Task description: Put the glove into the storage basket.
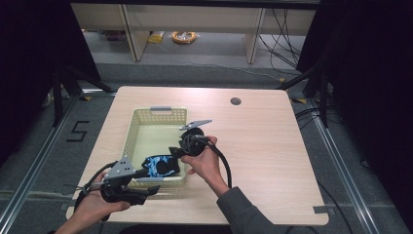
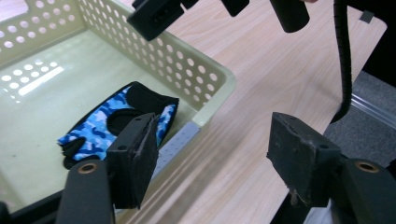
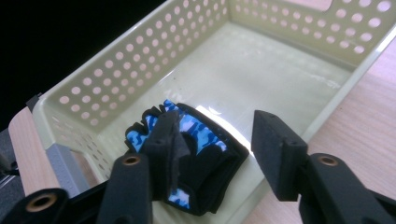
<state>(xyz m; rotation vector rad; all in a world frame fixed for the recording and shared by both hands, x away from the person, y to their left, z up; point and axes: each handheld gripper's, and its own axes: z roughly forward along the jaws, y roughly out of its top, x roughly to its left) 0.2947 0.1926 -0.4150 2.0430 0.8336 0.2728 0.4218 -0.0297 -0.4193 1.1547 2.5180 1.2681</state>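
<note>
Glove [image 3: 187,158], blue camouflage, seemingly unlabelled, lies in basket [image 1: 146,117]; both tools [image 2: 210,154] [image 3: 212,154] open, empty.

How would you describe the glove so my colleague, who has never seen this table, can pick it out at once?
On the light wooden table stands a pale green perforated plastic basket. In its near end lies the blue camouflage fabric glove with black trim, folded flat on the basket floor. It is the one patterned, soft item inside.
</note>
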